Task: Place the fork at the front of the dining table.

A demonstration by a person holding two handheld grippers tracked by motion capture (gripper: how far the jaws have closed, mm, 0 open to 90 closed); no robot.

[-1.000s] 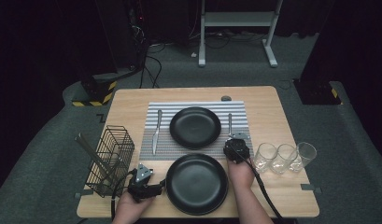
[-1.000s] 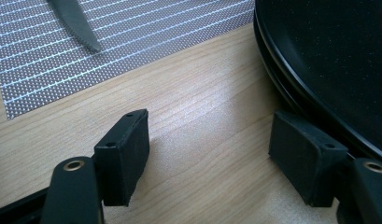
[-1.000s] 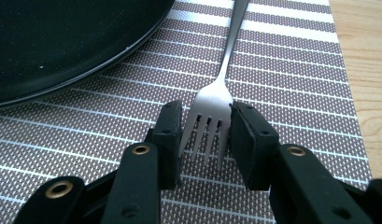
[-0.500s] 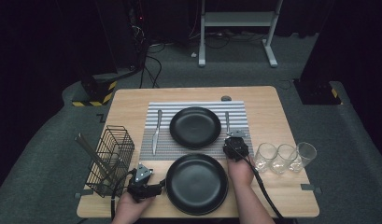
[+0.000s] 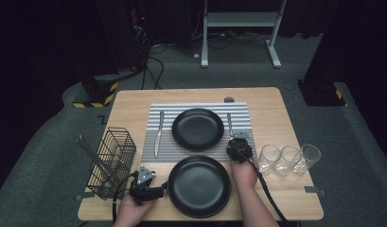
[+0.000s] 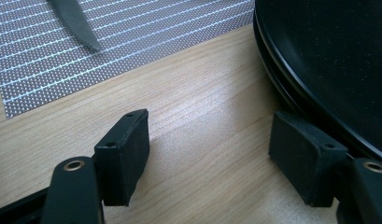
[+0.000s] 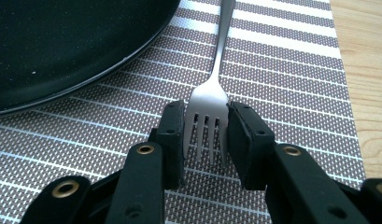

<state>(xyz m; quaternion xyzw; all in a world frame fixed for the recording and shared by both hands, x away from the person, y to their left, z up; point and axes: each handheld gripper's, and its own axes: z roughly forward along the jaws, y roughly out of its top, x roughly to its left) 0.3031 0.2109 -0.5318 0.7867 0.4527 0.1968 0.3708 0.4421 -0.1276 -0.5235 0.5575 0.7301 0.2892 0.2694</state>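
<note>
A silver fork [image 7: 208,105] lies on the striped placemat [image 7: 282,79], to the right of the far black plate [image 5: 197,128]. My right gripper [image 7: 206,135] is shut on the fork's tines, one pad pressing each side. In the high view the right gripper [image 5: 237,140] sits at the fork's near end. My left gripper [image 6: 212,158] rests open on the bare wood, its right jaw tucked against the rim of the near black plate [image 6: 338,60]. Nothing lies between its pads. From above, the left gripper [image 5: 163,187] is at the left edge of the near plate [image 5: 199,186].
A knife [image 5: 158,132] lies on the placemat left of the far plate. A black wire basket [image 5: 110,163] holding utensils stands at the near left. Three clear glasses [image 5: 288,160] stand in a row at the right. The table's front edge is close to both hands.
</note>
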